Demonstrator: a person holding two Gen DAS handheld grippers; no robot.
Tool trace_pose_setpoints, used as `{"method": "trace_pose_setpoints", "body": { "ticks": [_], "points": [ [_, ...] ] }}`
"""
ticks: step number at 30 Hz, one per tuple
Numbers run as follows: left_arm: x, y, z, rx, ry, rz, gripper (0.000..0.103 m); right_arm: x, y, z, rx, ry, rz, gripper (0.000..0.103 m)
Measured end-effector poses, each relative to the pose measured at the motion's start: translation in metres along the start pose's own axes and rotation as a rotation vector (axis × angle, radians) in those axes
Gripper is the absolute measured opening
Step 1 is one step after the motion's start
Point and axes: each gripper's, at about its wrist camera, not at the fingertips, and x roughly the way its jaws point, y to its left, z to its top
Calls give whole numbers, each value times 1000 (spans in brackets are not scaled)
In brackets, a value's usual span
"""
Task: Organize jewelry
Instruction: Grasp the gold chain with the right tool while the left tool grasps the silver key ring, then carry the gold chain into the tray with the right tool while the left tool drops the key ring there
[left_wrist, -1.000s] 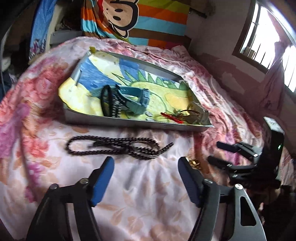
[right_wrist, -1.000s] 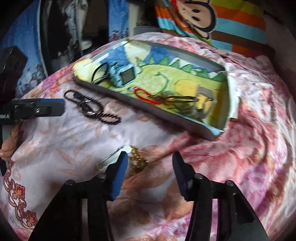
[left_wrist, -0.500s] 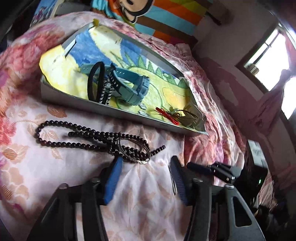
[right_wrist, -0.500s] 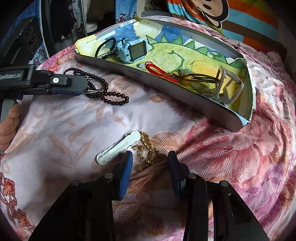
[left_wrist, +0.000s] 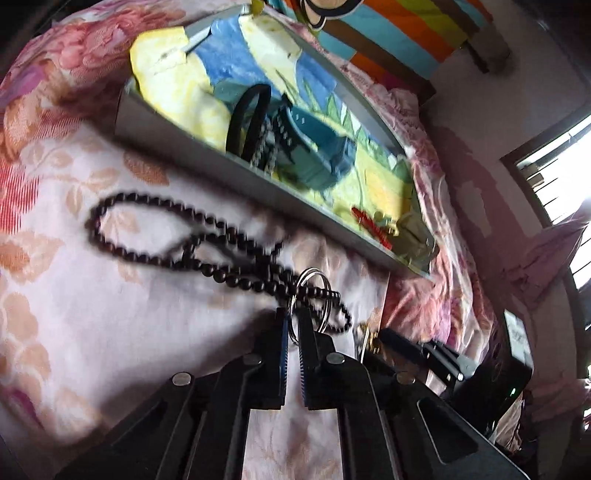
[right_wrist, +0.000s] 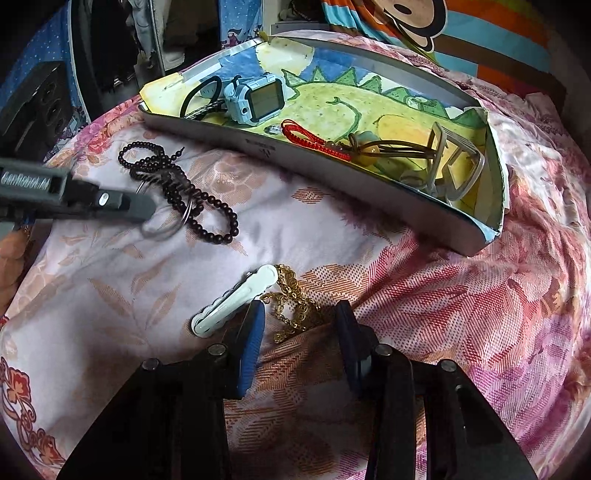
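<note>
Since a second ago, my left claw (left_wrist: 291, 325) has closed in and now pinches the metal ring (left_wrist: 310, 295) tangled in the dark bead necklace (left_wrist: 207, 243), which lies on the bed (right_wrist: 110, 295) just before the tray (right_wrist: 369, 199). My right claw (right_wrist: 299, 325) has dropped lower, jaws apart around the gold chain (right_wrist: 291, 306), with the white hair clip (right_wrist: 236, 306) touching its left finger. Blue watch (right_wrist: 258, 98) and red cord (right_wrist: 314, 142) sit inside the tray.

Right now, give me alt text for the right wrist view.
The open right claw hovers over a gold chain beside a white hair clip on a floral bedspread. Farther back, the left claw pinches a metal ring tangled with dark beads, before a tray holding a blue watch.
</note>
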Motion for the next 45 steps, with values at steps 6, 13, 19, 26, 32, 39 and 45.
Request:
{"method": "trace_pose_setpoints", "body": {
  "ticks": [6,13,19,26,32,39,45],
  "points": [
    [2,-9,-20,16,81,13,5,1,1,1,-5,9,-11,33],
    [2,-16,-31,16,151,-21,4,2,2,0,14,35,18,16],
    [-2,-30,-36,90,147,3,3,-5,12,-1,-21,-13,-26,14],
    [-19,-38,-33,169,19,91,3,-28,11,3,-11,-112,-61,14],
    [-32,-45,-29,226,-52,75,3,-48,-5,11,23,-198,-80,14],
    [-44,-58,-24,307,-127,80,3,-66,-8,18,39,-282,-93,14],
    [-51,-64,-14,336,-171,59,3,-84,-11,27,54,-360,-94,14]
  ]
}}
